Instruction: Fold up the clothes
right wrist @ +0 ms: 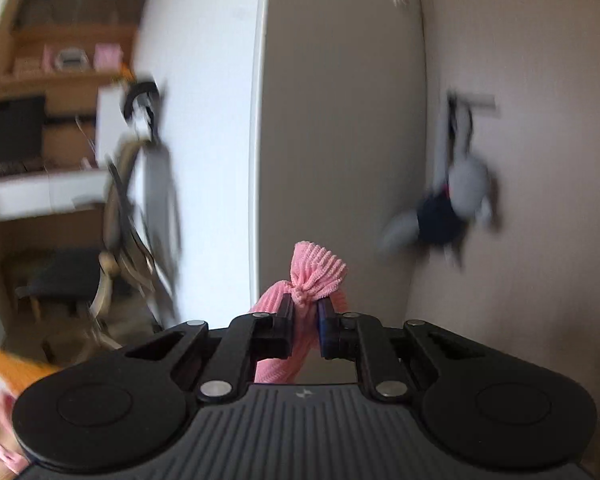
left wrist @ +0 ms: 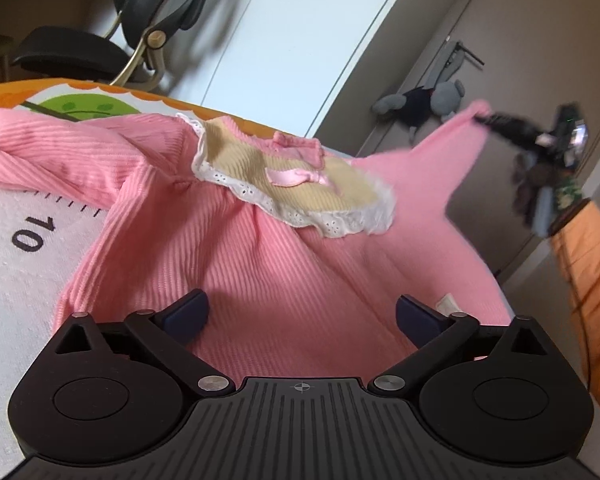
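A pink ribbed child's garment (left wrist: 260, 264) with a beige lace-edged collar (left wrist: 300, 184) and a satin bow lies on a printed mat (left wrist: 16, 280). My left gripper (left wrist: 302, 314) hovers low over its body, jaws wide open with nothing pinched between them. One sleeve (left wrist: 440, 148) is stretched up and to the right, its tip pinched by my right gripper (left wrist: 485, 119), which looks blurred in the left wrist view. In the right wrist view my right gripper (right wrist: 305, 304) is shut on the bunched pink sleeve cuff (right wrist: 318, 270), lifted off the mat.
An office chair (left wrist: 140, 40) stands past the mat's orange far edge. A grey plush rabbit (left wrist: 432, 104) hangs on the beige door (left wrist: 520, 40) to the right. An orange sleeve (left wrist: 588, 264) of the person is at the right. A desk with shelves (right wrist: 40, 140) stands at the left.
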A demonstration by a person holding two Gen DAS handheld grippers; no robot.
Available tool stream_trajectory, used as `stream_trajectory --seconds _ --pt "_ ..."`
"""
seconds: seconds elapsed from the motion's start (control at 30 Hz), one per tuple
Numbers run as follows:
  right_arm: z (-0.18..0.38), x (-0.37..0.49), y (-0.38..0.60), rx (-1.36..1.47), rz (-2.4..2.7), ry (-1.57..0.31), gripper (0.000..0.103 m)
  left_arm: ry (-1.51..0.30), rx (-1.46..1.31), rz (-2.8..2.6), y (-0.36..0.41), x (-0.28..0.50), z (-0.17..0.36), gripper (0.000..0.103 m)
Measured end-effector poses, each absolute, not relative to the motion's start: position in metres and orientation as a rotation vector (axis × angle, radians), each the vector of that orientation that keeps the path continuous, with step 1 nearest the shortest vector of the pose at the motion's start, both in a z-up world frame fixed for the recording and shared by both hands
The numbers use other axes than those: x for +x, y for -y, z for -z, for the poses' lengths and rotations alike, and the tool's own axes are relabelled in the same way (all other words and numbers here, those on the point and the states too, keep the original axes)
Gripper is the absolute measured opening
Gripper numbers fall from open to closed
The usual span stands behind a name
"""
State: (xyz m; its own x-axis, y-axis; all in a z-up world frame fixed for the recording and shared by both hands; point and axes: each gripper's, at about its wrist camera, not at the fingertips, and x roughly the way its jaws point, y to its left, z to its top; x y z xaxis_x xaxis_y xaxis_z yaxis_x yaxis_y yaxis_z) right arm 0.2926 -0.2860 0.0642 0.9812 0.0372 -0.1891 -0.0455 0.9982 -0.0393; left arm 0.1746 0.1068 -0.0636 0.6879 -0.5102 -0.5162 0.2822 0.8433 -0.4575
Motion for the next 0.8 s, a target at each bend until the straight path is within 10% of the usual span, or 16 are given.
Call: stream_trajectory --seconds 0.43,0.67,0.8 --pt "0.0 0.294 0.066 -0.195 -0.606 -0.403 0.013 -0.757 -0.458 0.378 -0.109 0.176 0.054 0.103" --pt "0.012 0.295 0.074 0.021 -0.874 -0.548 0.056 -0.802 -0.534 0.335 -0.122 0.173 0.041 0.103" --pt "-0.004 0.276 0.144 0.04 -0.734 -0.477 0.058 -0.694 -0.567 0.238 -0.147 0.171 0.017 0.103"
